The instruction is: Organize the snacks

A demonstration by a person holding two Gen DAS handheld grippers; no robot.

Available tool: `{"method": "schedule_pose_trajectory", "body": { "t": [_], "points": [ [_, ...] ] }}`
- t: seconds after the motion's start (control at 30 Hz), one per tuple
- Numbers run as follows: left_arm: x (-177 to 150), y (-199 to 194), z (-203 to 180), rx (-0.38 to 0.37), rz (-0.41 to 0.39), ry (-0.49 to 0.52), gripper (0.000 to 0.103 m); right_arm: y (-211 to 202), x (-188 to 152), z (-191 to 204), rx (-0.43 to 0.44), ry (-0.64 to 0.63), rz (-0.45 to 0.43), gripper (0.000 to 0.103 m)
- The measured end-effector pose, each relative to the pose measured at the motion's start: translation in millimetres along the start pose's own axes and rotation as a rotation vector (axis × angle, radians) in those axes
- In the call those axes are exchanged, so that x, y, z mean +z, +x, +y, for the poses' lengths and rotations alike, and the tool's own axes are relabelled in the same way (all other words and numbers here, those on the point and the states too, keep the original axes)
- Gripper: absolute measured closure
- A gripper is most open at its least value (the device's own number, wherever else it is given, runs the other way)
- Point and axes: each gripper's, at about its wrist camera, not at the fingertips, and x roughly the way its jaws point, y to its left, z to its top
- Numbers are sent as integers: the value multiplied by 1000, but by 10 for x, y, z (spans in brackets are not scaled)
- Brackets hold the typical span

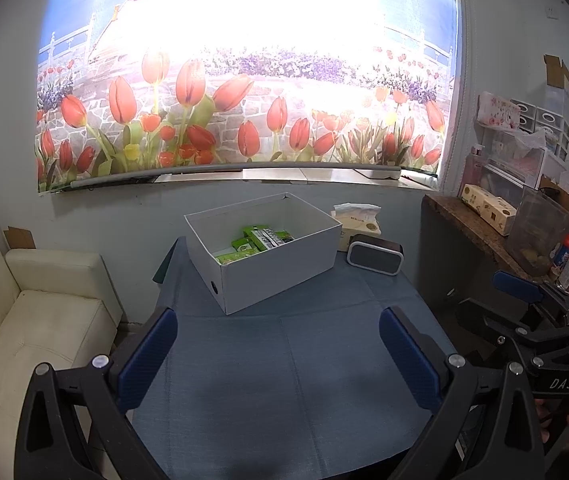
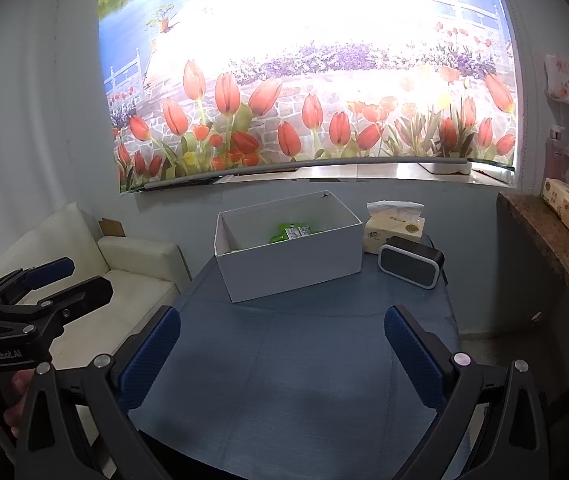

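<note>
Both the left gripper (image 1: pixel 278 356) and right gripper (image 2: pixel 282 354) held nothing, jaws spread wide; green snack packets (image 1: pixel 258 242) lay inside the white box (image 1: pixel 284 276) at frame centre.

Daylight poured through the tulip-printed blind (image 1: pixel 244 80) at twelve o'clock and burned its upper middle to plain white in both views. The wall beneath stayed dim and greyish. Soft, blurred shadows lay on the blue-covered worktop (image 1: pixel 284 360) toward six o'clock. The fisheye bowed the sill (image 2: pixel 324 170) and the blind's edges, and black vignette filled the corners. The shelves (image 1: pixel 524 152) at three o'clock looked smeared and soft.
</note>
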Motion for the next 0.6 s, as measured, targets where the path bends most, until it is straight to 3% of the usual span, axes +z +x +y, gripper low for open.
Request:
{"method": "schedule_pose_trajectory", "body": {
  "t": [0.6],
  "points": [
    [-3,-14,6,-8,7,4,0,-22,6,4,1,-1,0,0]
  ]
}}
